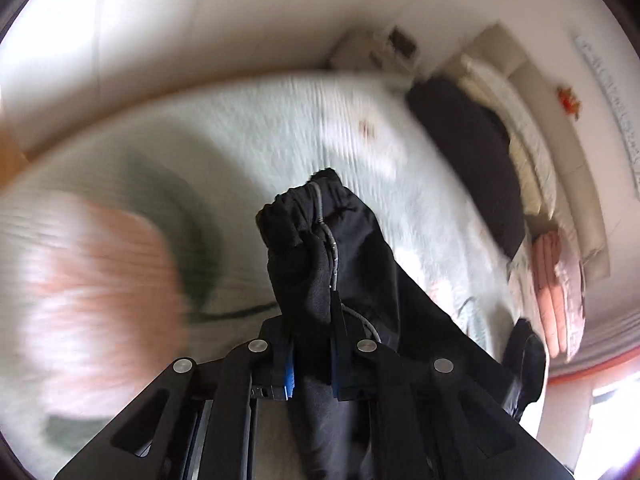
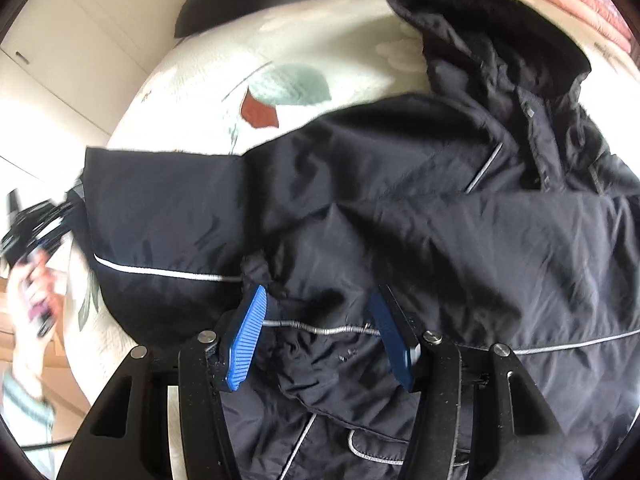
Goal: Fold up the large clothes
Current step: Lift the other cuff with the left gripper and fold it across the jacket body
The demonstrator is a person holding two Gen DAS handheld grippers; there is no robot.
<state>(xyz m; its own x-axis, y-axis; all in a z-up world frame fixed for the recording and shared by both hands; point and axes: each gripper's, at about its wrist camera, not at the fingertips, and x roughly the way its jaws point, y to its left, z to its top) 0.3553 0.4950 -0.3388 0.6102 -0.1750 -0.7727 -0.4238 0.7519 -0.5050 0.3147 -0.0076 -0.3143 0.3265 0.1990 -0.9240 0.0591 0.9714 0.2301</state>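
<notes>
Black jacket lies spread across the quilted bedspread, hood toward the pillows and long axis running away from the right gripper, w/ one cuffed end lifted clear of the bed. Left gripper is pinched tight on that bunched sleeve cuff, fabric trailing back toward the rest of the coat, so left is the hand w/ a hold. Right gripper hangs directly over the body panel, pads spread and straddling a rumpled ridge w/o pressing it; prob. needs only to drop and close.
</notes>
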